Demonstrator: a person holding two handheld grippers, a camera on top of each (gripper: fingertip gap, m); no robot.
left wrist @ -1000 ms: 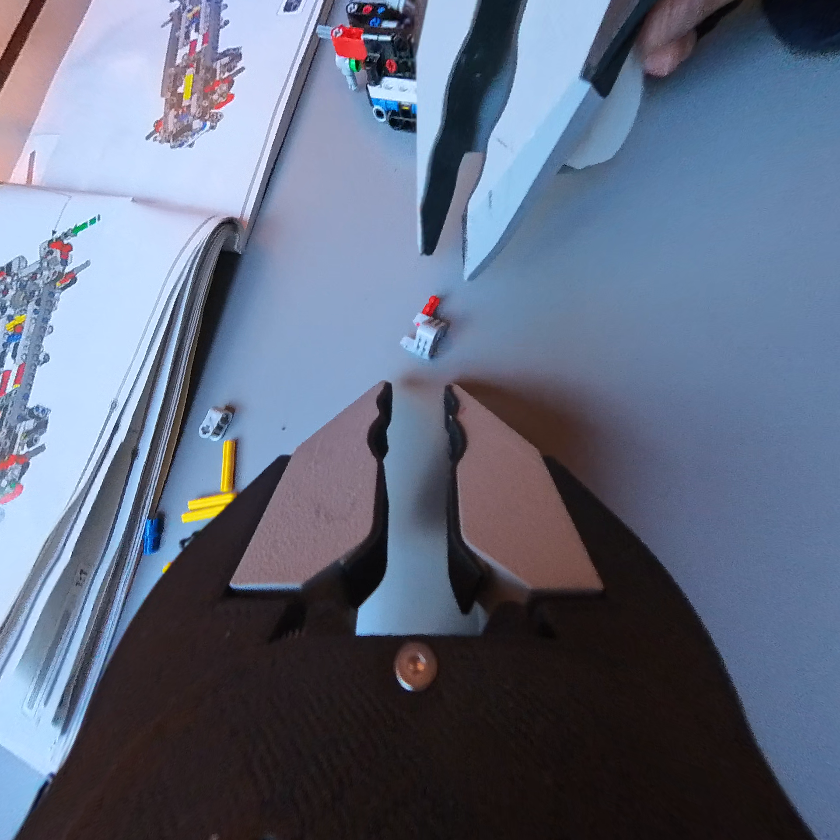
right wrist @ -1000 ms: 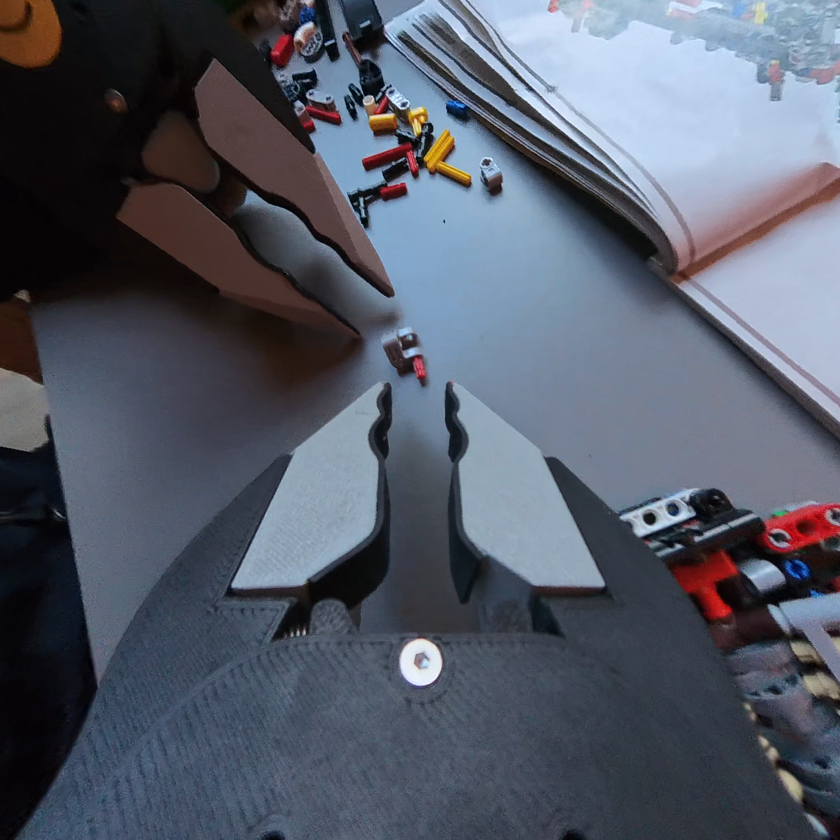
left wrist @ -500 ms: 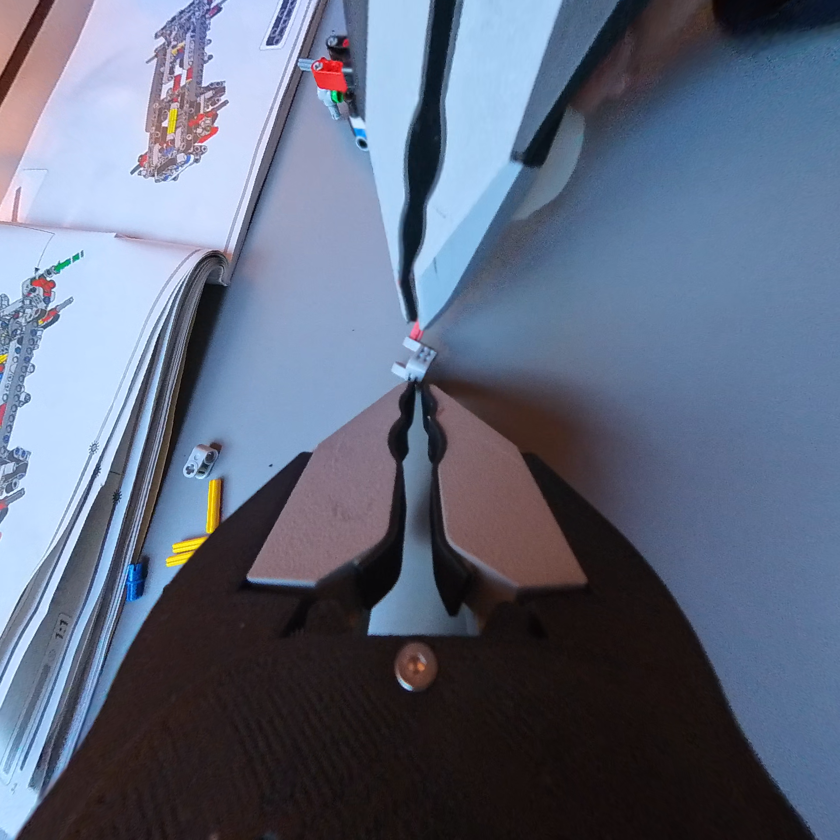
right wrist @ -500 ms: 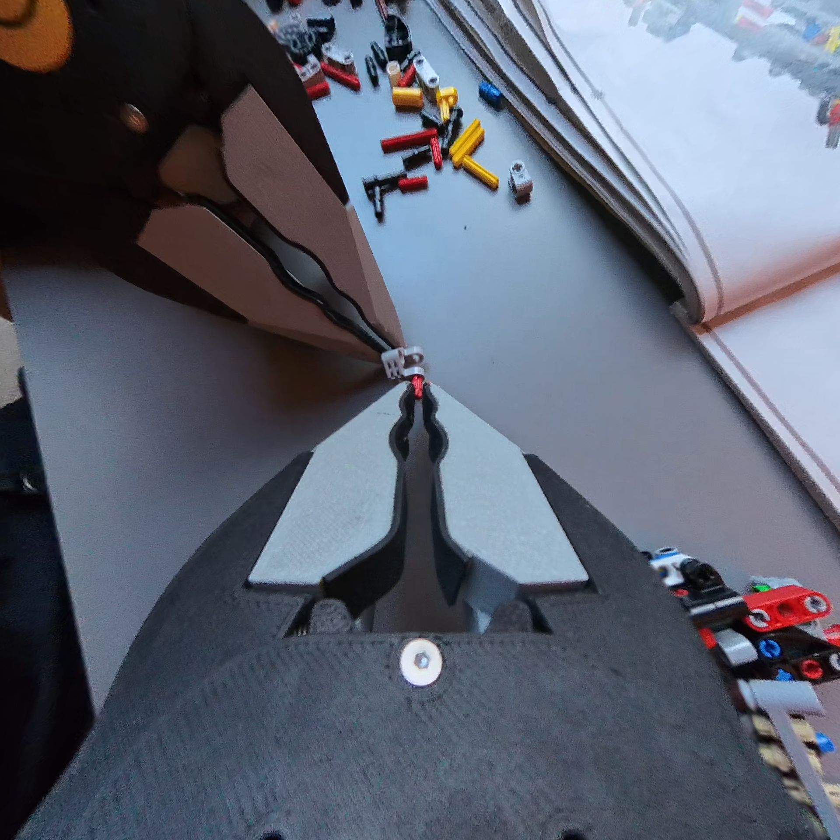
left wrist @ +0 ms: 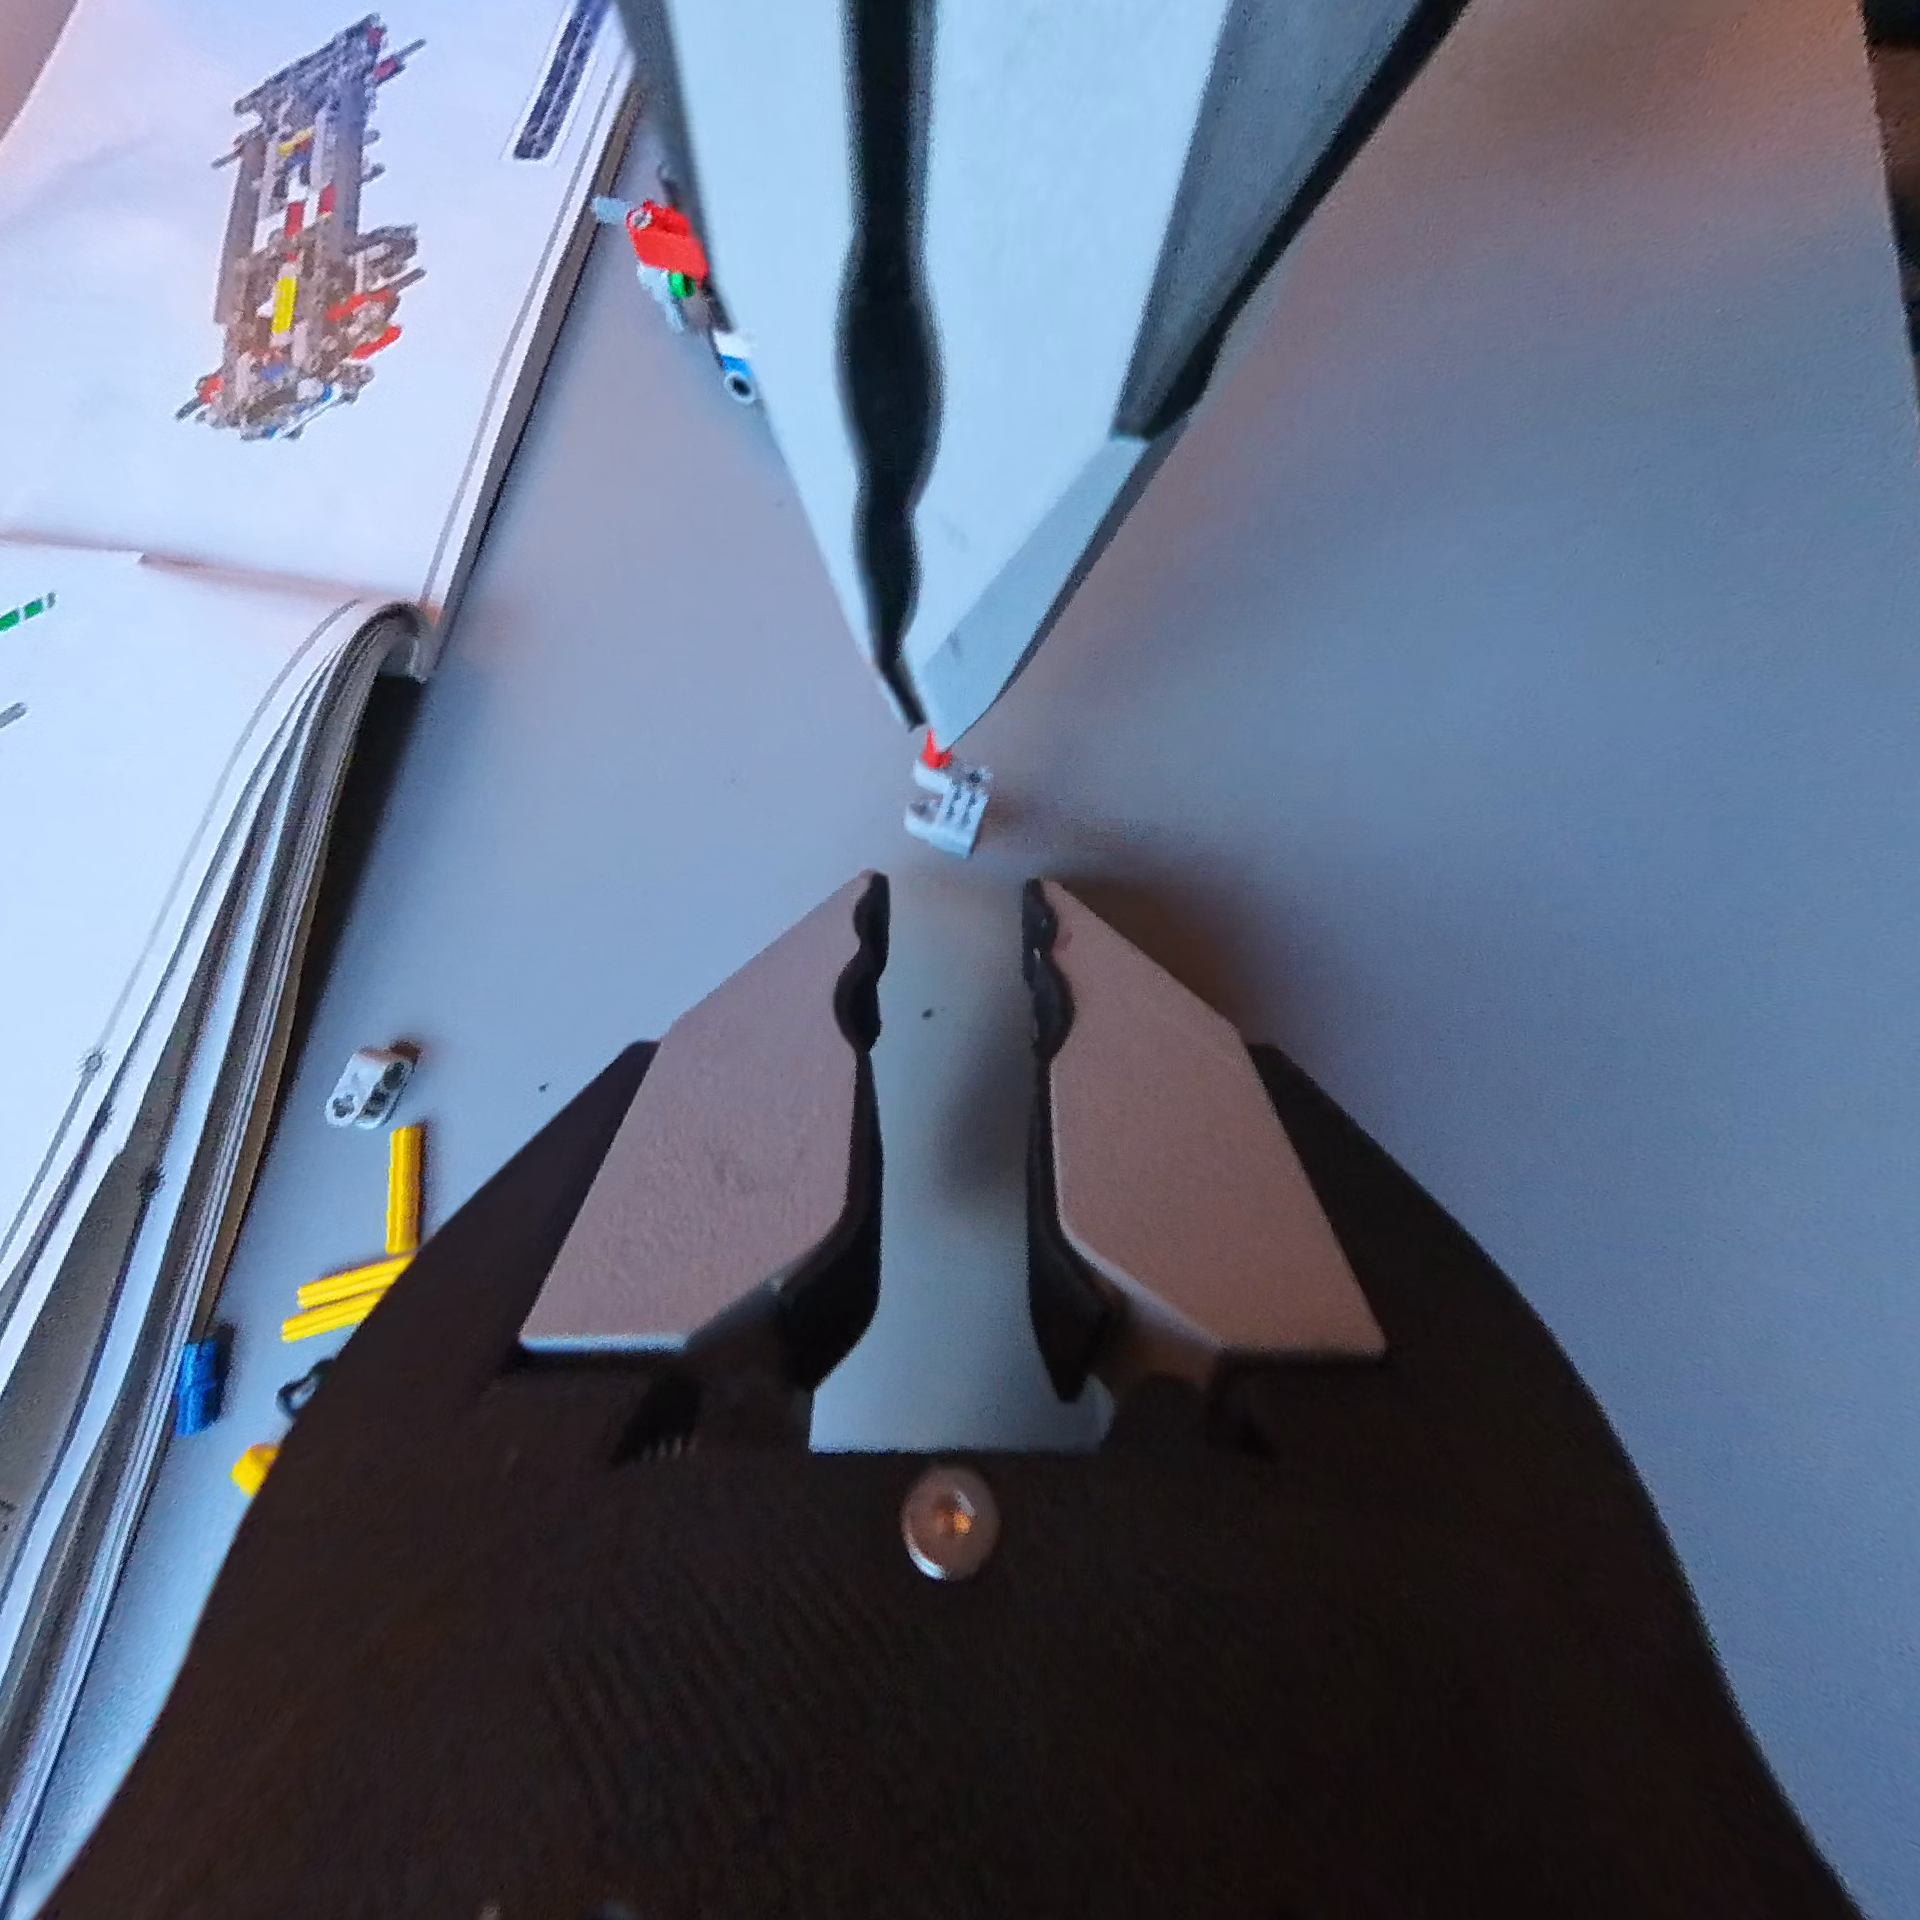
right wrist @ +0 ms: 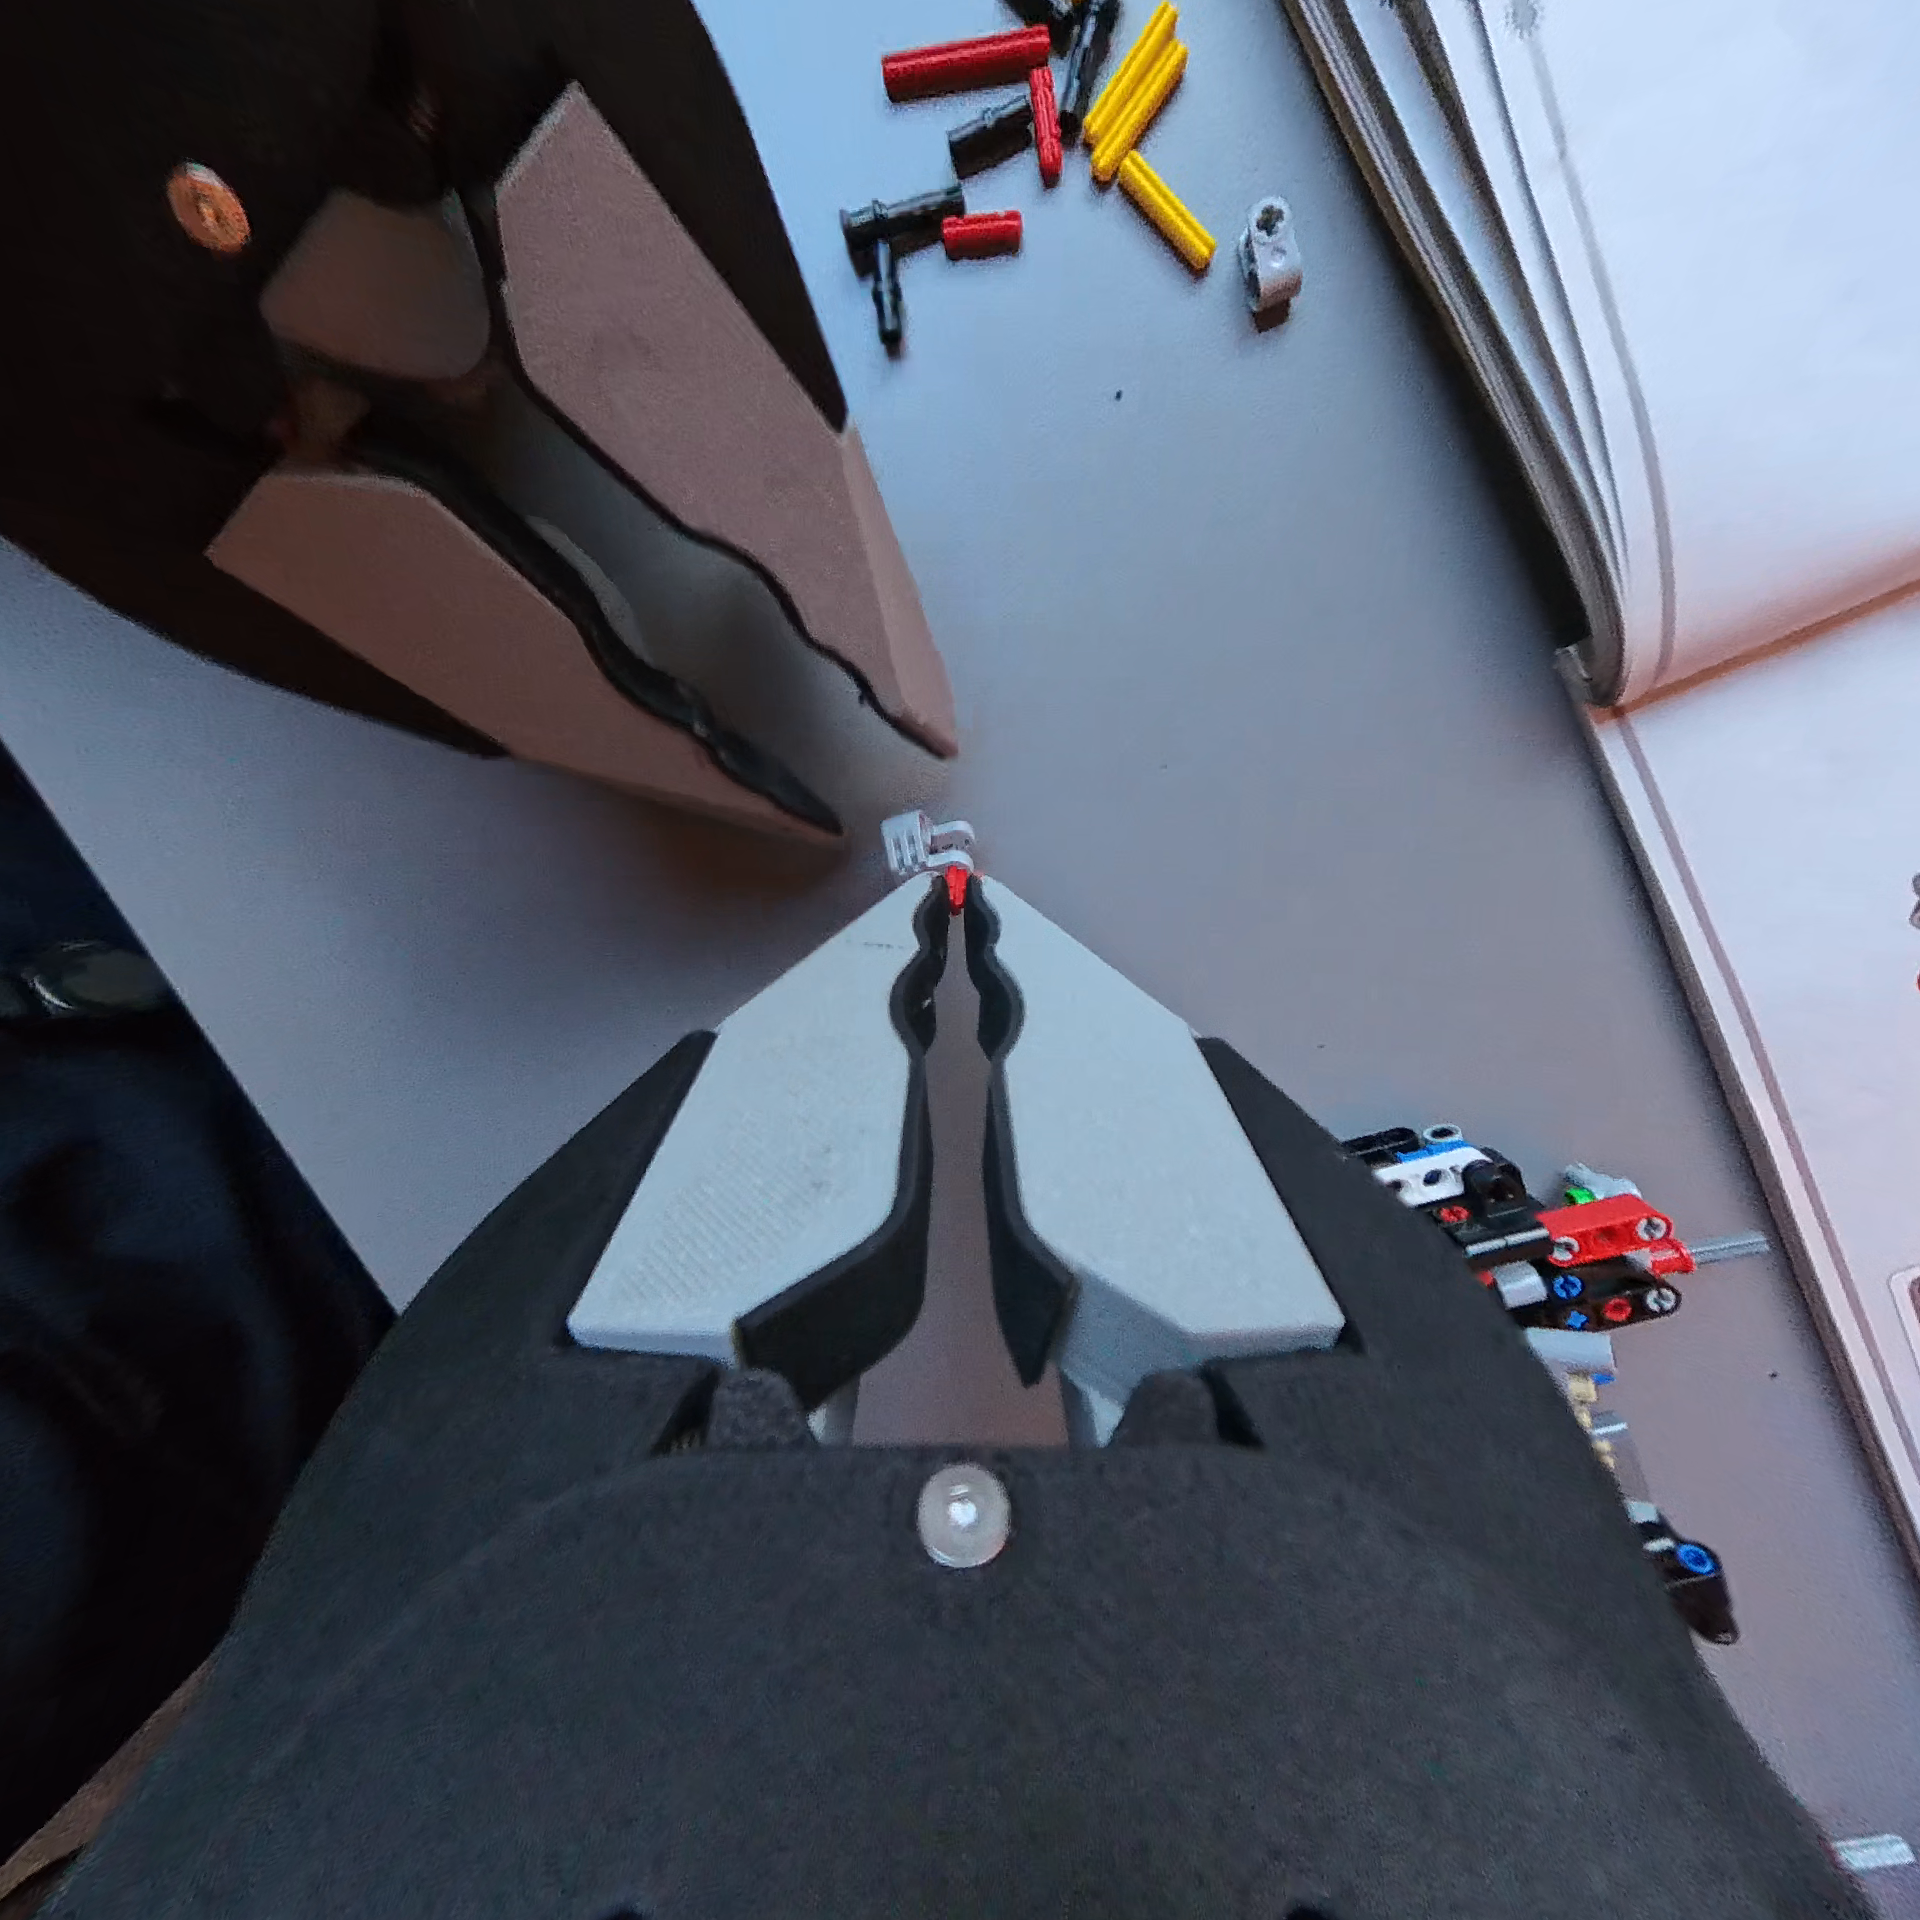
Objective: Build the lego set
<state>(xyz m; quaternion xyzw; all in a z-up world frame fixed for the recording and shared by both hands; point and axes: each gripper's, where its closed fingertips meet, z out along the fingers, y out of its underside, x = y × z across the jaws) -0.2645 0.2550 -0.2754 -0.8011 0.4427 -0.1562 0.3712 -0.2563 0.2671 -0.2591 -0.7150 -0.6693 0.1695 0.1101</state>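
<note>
Small light-grey plastic connector piece (right wrist: 925, 840) with red peg (right wrist: 956, 889), just above grey desk (left wrist: 1455, 831): right claw (right wrist: 958, 896) stays clamped on the peg; left claw (left wrist: 954, 902), lately pinching it, now stands apart, empty.

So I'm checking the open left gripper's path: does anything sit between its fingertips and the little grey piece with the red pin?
Nothing visible does. Only bare table lies between the left gripper and the grey piece. The right gripper pinches its red pin from the far side.
</note>
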